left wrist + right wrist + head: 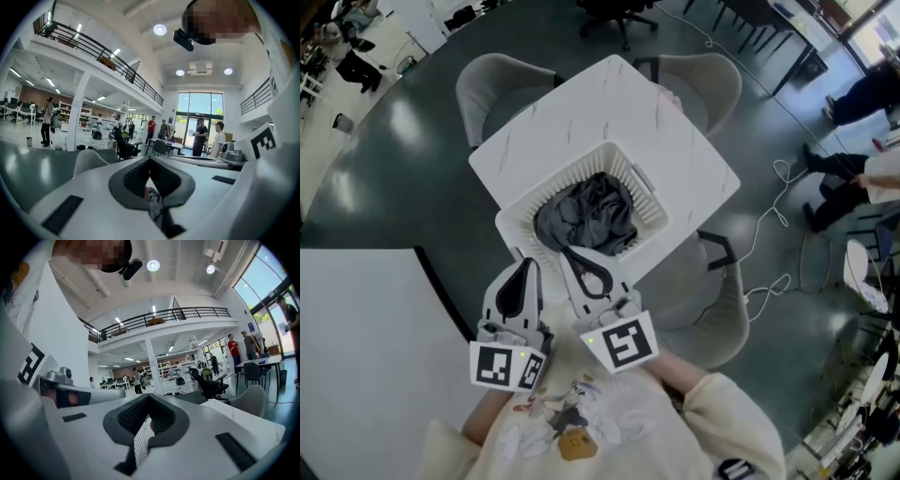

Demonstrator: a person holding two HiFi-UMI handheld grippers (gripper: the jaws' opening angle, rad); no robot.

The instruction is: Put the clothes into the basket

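Note:
A white mesh basket (649, 202) stands on a small square white table (675, 131). A heap of grey clothes (591, 217) lies inside it. My left gripper (525, 266) hangs at the basket's near corner, jaws shut, nothing in them. Just right of it, my right gripper (568, 253) reaches over the near rim above the clothes, shut and empty too. In the left gripper view the left gripper (150, 161) points level across the room, and a scrap of grey cloth (153, 202) shows below through the slit. In the right gripper view the right gripper (149, 399) shows basket mesh (139, 446) below.
Grey shell chairs (492, 80) ring the small table, one (712, 314) close to my right. A larger white tabletop (366, 347) lies at lower left. Cables (773, 220) trail on the dark floor at right. People (201, 136) stand far off by the windows.

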